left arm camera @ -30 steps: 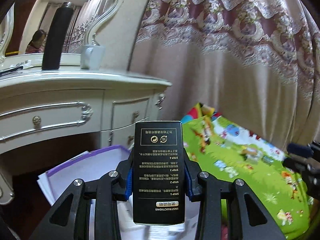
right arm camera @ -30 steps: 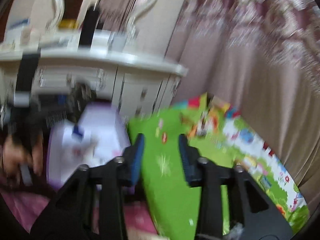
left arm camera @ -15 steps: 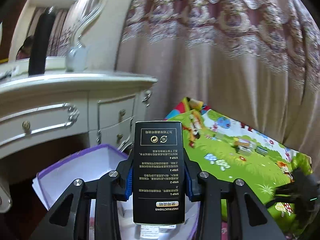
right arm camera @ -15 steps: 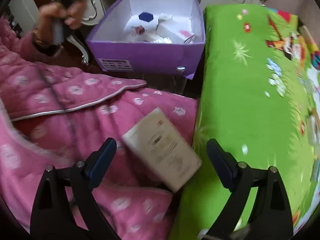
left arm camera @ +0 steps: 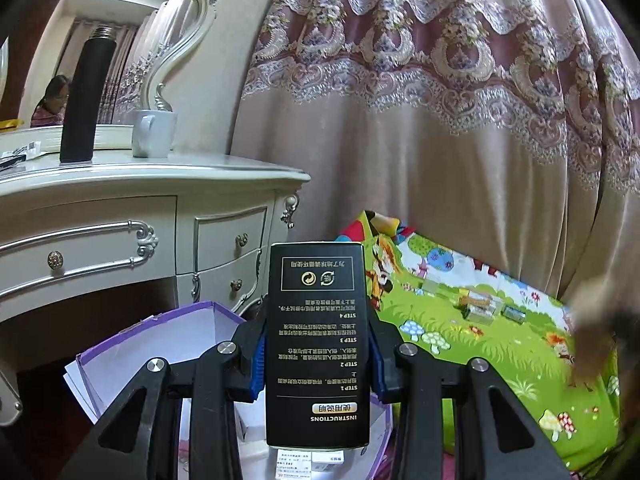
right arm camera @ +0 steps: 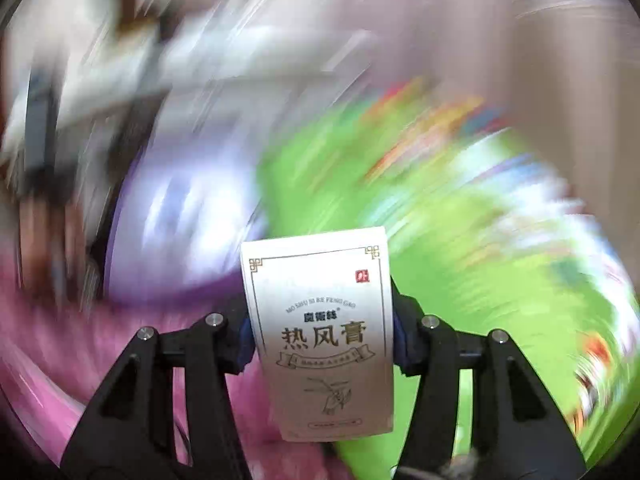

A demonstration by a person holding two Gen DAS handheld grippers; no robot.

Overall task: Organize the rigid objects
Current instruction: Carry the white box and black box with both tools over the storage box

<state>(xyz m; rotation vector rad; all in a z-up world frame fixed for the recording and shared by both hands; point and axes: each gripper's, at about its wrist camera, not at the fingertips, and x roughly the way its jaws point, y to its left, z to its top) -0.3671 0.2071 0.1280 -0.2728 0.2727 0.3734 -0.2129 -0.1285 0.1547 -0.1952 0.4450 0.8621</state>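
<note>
My left gripper (left arm camera: 317,354) is shut on a black box (left arm camera: 318,344) with upside-down gold instructions text, held above the open purple storage box (left arm camera: 160,332). White cartons lie inside that box, below the black one. My right gripper (right arm camera: 322,336) is shut on a white box (right arm camera: 324,332) with gold Chinese lettering, held upright. The right wrist view behind it is heavily motion-blurred; the purple box (right arm camera: 176,216) shows as a smear to the upper left.
A cream dresser (left arm camera: 132,216) stands behind the purple box, with a black bottle (left arm camera: 86,96) and a white mug (left arm camera: 152,134) on top. A green cartoon play mat (left arm camera: 480,328) lies to the right before a curtain (left arm camera: 440,100). Pink quilted fabric (right arm camera: 44,352) is at lower left.
My right gripper, open over the white box on the pink fabric half a second ago, has closed on it and lifted it, swinging fast. My left gripper still holds the black box, shifting slightly.
</note>
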